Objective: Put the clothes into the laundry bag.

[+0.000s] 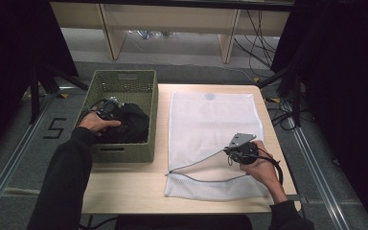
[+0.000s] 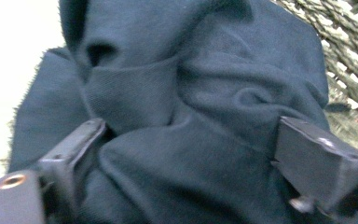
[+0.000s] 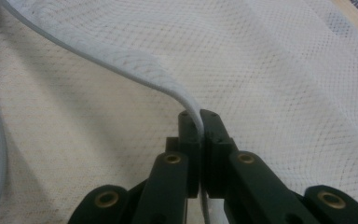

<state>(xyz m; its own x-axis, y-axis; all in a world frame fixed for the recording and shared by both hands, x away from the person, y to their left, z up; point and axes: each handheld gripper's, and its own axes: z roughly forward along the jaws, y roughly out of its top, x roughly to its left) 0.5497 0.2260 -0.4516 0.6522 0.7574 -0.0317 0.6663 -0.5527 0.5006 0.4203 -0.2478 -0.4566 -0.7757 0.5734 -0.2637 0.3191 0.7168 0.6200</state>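
A light wooden rectangular table (image 1: 124,187) fills the middle of the high view, with dark floor and curtains at both sides. On its right half lies a large white mesh laundry bag (image 1: 211,120), flat, with a curved zipper opening near the lower edge of the frame. On the left half stands an olive-green woven rectangular basket (image 1: 124,81), touching or just beside the bag's left edge. Inside it sits a crumpled dark blue-black cloth garment (image 1: 132,122).

The person's left hand reaches into the basket from the lower left. The left gripper (image 2: 186,140) has its jaws spread wide on either side of a thick fold of the garment (image 2: 191,84), and the pads do not seem to press it. At lower right, the right gripper (image 3: 199,116) is clamped tight on the white braided rim of the bag's opening (image 3: 140,67), lifting it a little off the mesh below.

This looks like the step of taking hold of the garment so it can go into the bag. The next move probably calls for closing the left jaws on that fold, lifting it over the basket's right wall, and carrying it toward the raised opening.

The basket wall is the edge to clear. The bag's mouth is narrow, so a wider lift may help. Bare table lies along the bottom of the frame.
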